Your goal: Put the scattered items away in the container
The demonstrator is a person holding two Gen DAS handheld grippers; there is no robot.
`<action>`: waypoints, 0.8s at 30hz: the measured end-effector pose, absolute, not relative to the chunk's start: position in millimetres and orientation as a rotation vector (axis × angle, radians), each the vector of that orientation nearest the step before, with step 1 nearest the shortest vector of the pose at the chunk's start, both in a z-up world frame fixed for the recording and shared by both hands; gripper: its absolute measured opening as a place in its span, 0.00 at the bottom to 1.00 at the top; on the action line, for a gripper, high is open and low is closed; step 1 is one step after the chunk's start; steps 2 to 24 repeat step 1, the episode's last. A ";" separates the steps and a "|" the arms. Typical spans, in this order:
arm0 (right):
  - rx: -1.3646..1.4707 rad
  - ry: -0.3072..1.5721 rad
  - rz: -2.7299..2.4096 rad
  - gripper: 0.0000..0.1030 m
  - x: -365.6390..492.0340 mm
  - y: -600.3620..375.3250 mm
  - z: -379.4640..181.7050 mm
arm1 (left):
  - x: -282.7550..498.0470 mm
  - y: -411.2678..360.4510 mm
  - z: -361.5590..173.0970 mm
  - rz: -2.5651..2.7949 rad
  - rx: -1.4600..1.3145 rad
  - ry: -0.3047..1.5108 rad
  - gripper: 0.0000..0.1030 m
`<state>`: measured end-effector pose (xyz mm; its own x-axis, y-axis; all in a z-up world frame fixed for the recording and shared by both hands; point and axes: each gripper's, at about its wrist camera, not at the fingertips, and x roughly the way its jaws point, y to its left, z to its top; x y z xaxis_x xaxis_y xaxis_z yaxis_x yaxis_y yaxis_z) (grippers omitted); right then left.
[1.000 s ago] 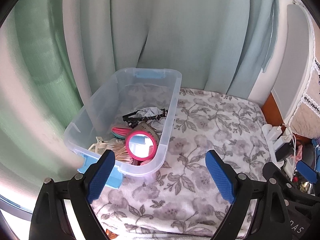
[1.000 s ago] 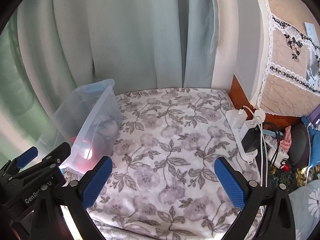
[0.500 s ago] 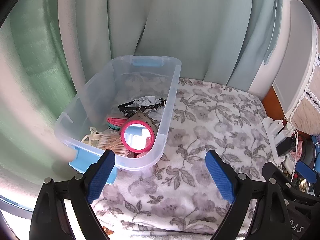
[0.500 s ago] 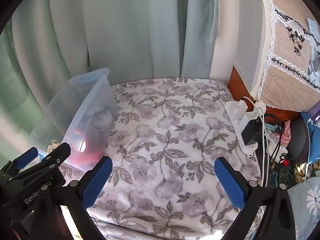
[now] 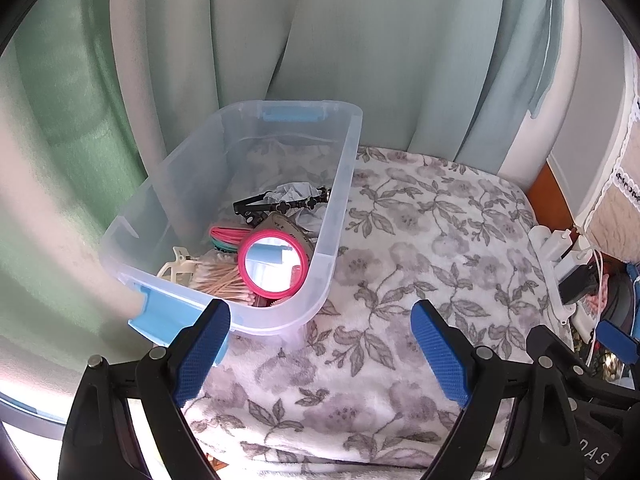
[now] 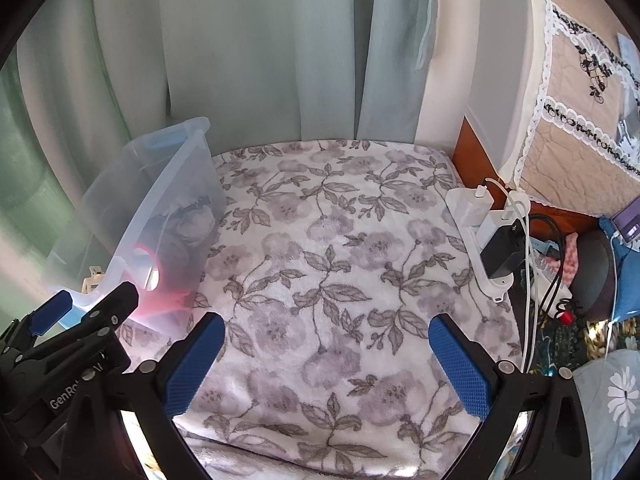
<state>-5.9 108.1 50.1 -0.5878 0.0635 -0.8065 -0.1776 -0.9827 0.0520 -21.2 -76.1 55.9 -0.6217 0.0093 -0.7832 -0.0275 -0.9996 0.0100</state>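
A clear plastic bin (image 5: pixel 344 184) with blue latches stands at the left of a floral blanket (image 5: pixel 420 248). Inside it lie a pink round mirror (image 5: pixel 273 263), cotton swabs (image 5: pixel 218 276), a white claw clip (image 5: pixel 178 266), pink and teal hair bands (image 5: pixel 226 236), a black clover-pattern strap (image 5: pixel 288 204) and crumpled paper (image 5: pixel 296 190). My left gripper (image 5: pixel 320 354) is open and empty, in front of the bin's near right corner. My right gripper (image 6: pixel 328 368) is open and empty over the blanket; the bin (image 6: pixel 168 216) is to its left. The left gripper (image 6: pixel 72 344) shows there too.
Pale green curtains (image 5: pixel 320 40) hang behind the bin and blanket. A white power strip with chargers and cables (image 6: pixel 492 236) lies along the blanket's right edge, with clutter beyond it. A lace-trimmed quilted cover (image 6: pixel 580 120) is at the far right.
Both grippers have drawn back and risen a little; the bin and blanket sit lower and farther in both views. Both stay open and empty.
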 end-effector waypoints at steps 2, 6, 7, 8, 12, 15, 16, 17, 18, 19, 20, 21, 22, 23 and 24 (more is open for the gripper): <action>-1.352 0.191 2.676 1.00 -6.2 107.7 50.3 | -21.7 -76.4 56.4 2.809 -1.357 0.029 0.89; -1.352 0.191 2.676 1.00 -6.2 107.7 50.3 | -21.7 -76.4 56.4 2.809 -1.357 0.029 0.89; -1.352 0.191 2.676 1.00 -6.2 107.7 50.3 | -21.7 -76.4 56.4 2.809 -1.357 0.029 0.89; -1.352 0.191 2.676 1.00 -6.2 107.7 50.3 | -21.7 -76.4 56.4 2.809 -1.357 0.029 0.89; -1.352 0.191 2.676 1.00 -6.2 107.7 50.3 | -21.7 -76.4 56.4 2.809 -1.357 0.029 0.89; -1.352 0.191 2.676 1.00 -6.2 107.7 50.3 | -21.7 -76.4 56.4 2.809 -1.357 0.029 0.89; -1.352 0.191 2.676 1.00 -6.2 107.7 50.3 | -21.7 -76.4 56.4 2.809 -1.357 0.029 0.89; -1.352 0.191 2.676 1.00 -6.2 107.7 50.3 | -21.7 -76.4 56.4 2.809 -1.357 0.029 0.89; -1.352 0.191 2.676 1.00 -6.2 107.7 50.3 | -21.7 -76.4 56.4 2.809 -1.357 0.029 0.89; -1.352 0.191 2.676 1.00 -6.2 107.7 50.3 | -21.7 -76.4 56.4 2.809 -1.357 0.029 0.89; -1.352 0.191 2.676 1.00 -6.2 107.7 50.3 | -21.7 -76.4 56.4 2.809 -1.357 0.029 0.89; -1.352 0.191 2.676 1.00 -6.2 107.7 50.3 | -21.7 -76.4 56.4 2.809 -1.357 0.029 0.89; -1.352 0.191 2.676 1.00 -6.2 107.7 50.3 | -21.7 -76.4 56.4 2.809 -1.357 0.029 0.89; -1.352 0.191 2.676 1.00 -6.2 107.7 50.3 | -21.7 -76.4 56.4 2.809 -1.357 0.029 0.89; -1.352 0.191 2.676 1.00 -6.2 107.7 50.3 | -21.7 -76.4 56.4 2.809 -1.357 0.029 0.89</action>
